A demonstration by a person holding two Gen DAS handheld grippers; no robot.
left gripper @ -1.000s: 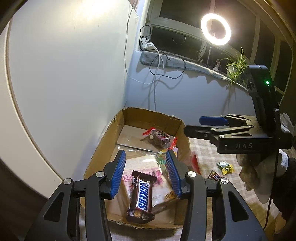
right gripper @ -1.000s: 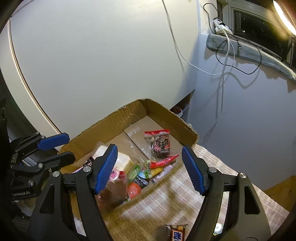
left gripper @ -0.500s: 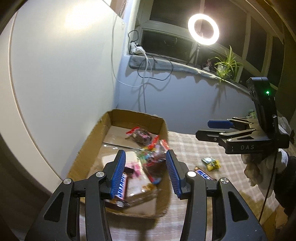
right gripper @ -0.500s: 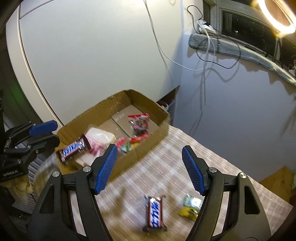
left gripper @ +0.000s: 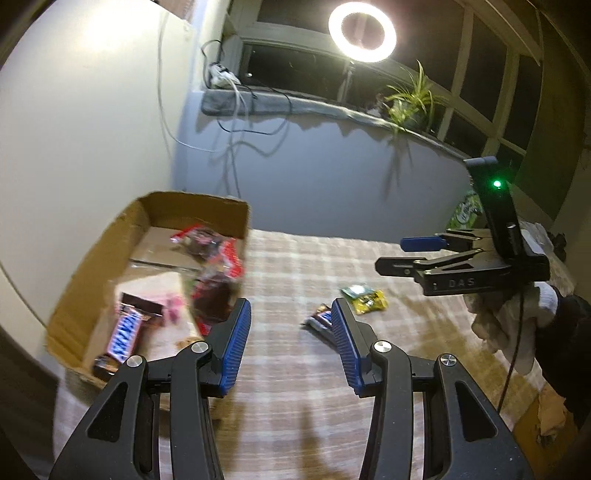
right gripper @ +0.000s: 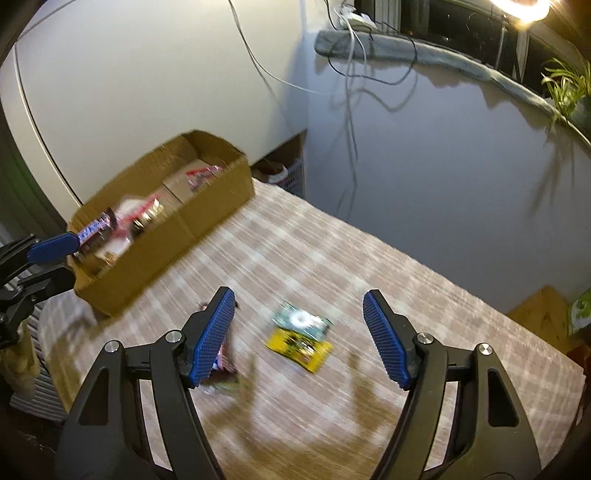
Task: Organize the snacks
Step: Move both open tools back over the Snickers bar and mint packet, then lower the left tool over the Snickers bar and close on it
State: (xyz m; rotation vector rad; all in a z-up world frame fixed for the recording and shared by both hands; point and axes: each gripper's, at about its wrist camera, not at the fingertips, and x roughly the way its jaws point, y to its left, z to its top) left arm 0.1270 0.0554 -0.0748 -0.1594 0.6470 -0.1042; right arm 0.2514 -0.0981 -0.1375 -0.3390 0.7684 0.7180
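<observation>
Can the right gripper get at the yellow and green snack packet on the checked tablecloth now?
Probably yes: the right gripper is open and empty, and the yellow and green snack packet lies flat ahead between its fingers, nothing covering it.

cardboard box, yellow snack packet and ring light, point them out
cardboard box (right gripper: 207, 218), right wrist view, long outer side wall
yellow snack packet (right gripper: 299, 345), right wrist view, yellow lower half
ring light (left gripper: 362, 31), left wrist view, glowing ring

Your cardboard box (right gripper: 207, 206) sits at the table's far left, stuffed with snacks, Snickers bar (left gripper: 127, 332) on top. A yellow-green packet (right gripper: 300, 335) and another bar (left gripper: 320, 320) lie loose on the cloth.
</observation>
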